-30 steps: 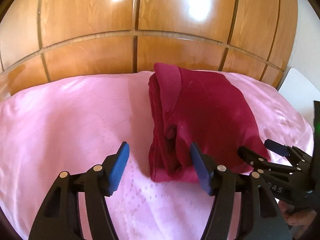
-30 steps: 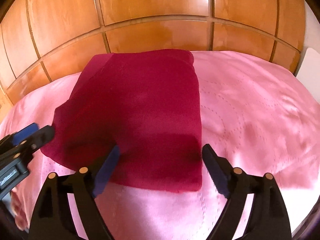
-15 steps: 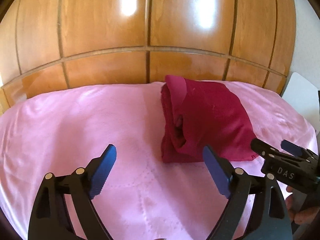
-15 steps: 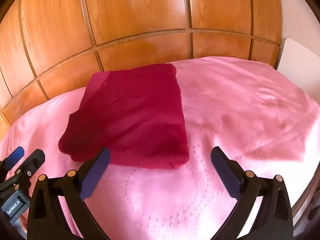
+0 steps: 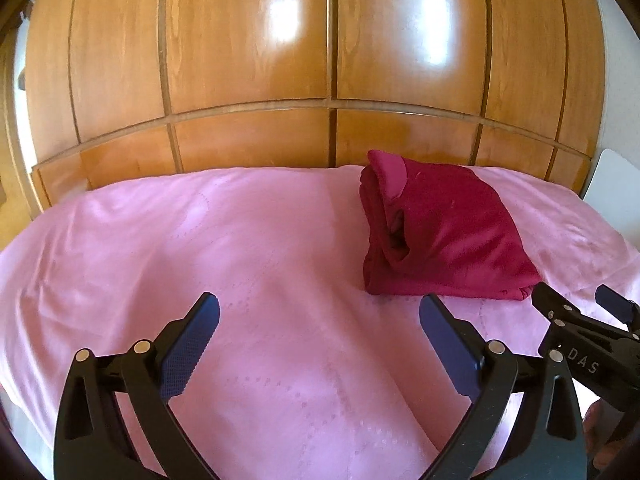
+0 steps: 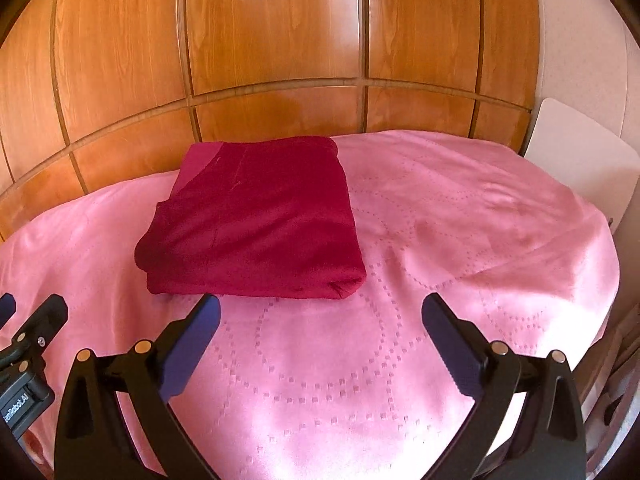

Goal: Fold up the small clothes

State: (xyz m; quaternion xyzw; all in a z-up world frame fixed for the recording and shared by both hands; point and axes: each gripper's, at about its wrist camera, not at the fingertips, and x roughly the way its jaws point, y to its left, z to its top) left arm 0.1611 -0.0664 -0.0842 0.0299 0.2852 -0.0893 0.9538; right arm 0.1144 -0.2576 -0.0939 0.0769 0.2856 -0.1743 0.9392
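Observation:
A dark red garment [image 5: 448, 236] lies folded into a thick rectangle on the pink bedspread [image 5: 200, 248], near the far edge by the wooden wall. It also shows in the right wrist view [image 6: 256, 220]. My left gripper [image 5: 320, 320] is open and empty, hanging above the bedspread in front and to the left of the garment. My right gripper [image 6: 320, 320] is open and empty, in front of the garment's near right corner. The right gripper also shows at the right edge of the left wrist view [image 5: 580, 312], and the left one at the left edge of the right wrist view [image 6: 28, 320].
A glossy wooden panelled wall [image 5: 320, 60] rises right behind the bed. A white board [image 6: 576, 160] stands at the bed's right side. The pink bedspread [image 6: 440, 240] drops off at the right and near edges.
Both grippers have pulled back from the garment and opened wider. The garment now lies folded and free on the bedspread, farther from both cameras.

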